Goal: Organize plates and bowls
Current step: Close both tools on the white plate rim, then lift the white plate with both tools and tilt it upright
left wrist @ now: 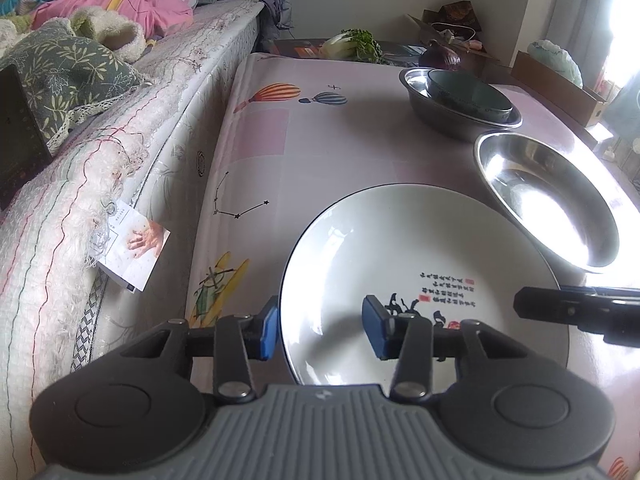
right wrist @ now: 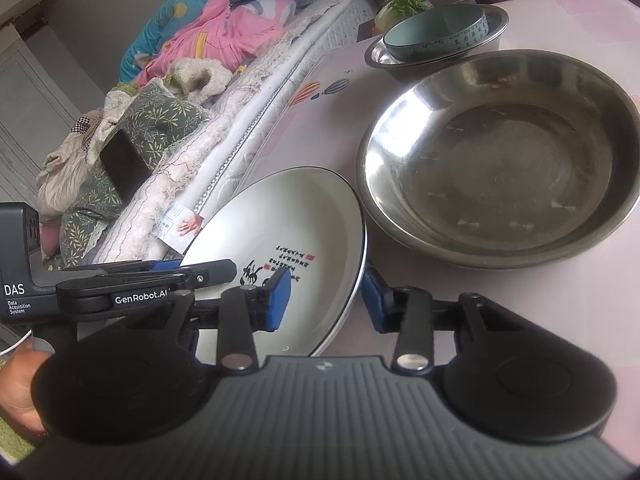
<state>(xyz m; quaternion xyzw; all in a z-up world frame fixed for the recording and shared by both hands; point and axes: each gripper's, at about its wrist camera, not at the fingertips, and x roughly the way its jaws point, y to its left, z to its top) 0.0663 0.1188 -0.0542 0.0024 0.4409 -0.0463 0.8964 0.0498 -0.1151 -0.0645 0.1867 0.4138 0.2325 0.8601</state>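
The surface [left wrist: 320, 140] carries a large steel bowl [right wrist: 500, 156] with the white plate [left wrist: 400, 248] just beside it. Farther back, a smaller steel bowl [right wrist: 496, 30] holds a teal bowl [right wrist: 436, 30]. The left gripper [left wrist: 320, 330] straddles the plate's left rim — jaws apart. The right gripper [right wrist: 326, 296] straddles its right rim, jaws likewise apart.

Right tongs [right wrist: 326, 300] straddle white plate [right wrist: 280, 220] rim, apparently ungripped; steel basin [right wrist: 500, 160] beside.
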